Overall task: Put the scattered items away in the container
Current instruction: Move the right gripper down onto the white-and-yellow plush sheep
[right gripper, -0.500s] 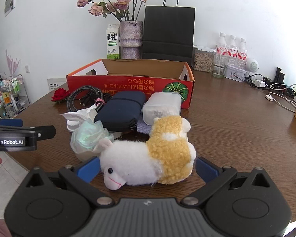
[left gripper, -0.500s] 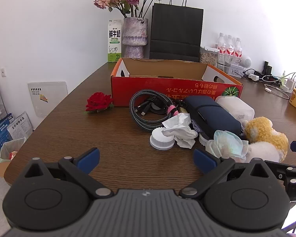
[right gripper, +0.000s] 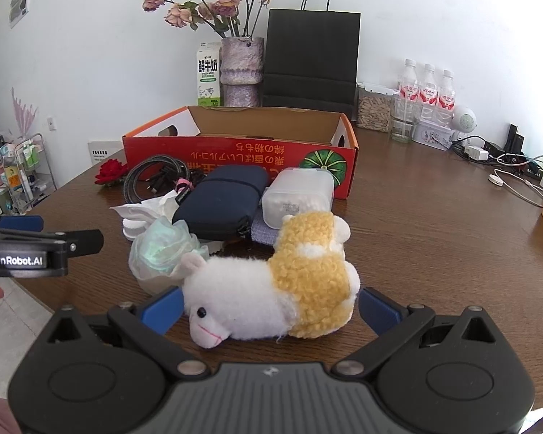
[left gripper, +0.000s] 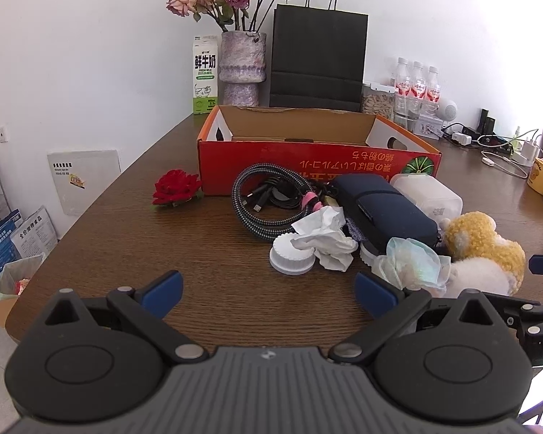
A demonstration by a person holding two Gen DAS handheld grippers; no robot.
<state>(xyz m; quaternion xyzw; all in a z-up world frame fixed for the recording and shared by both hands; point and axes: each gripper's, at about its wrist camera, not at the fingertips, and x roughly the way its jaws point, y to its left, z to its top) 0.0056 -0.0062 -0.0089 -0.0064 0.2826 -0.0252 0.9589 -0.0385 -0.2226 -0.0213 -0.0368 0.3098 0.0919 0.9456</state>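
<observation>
Dark brown wooden table (left gripper: 134, 238), wood grain visible, rounded near corner.

Resting on it:
- open red cardboard box (left gripper: 307, 170), near the wall side;
- red fabric rose (left gripper: 176, 188), left of the box;
- coiled braided cable (left gripper: 268, 199), in front of the box;
- navy zip pouch (right gripper: 221, 202);
- frosted plastic container (right gripper: 300, 195), beside the pouch;
- white ribbed lid (left gripper: 291, 258);
- crumpled tissue (left gripper: 325, 238);
- white-and-yellow plush sheep (right gripper: 271, 289), lying on its side;
- milk carton (left gripper: 205, 74), vase (left gripper: 241, 68), black paper bag (left gripper: 316, 58), behind the box.
</observation>
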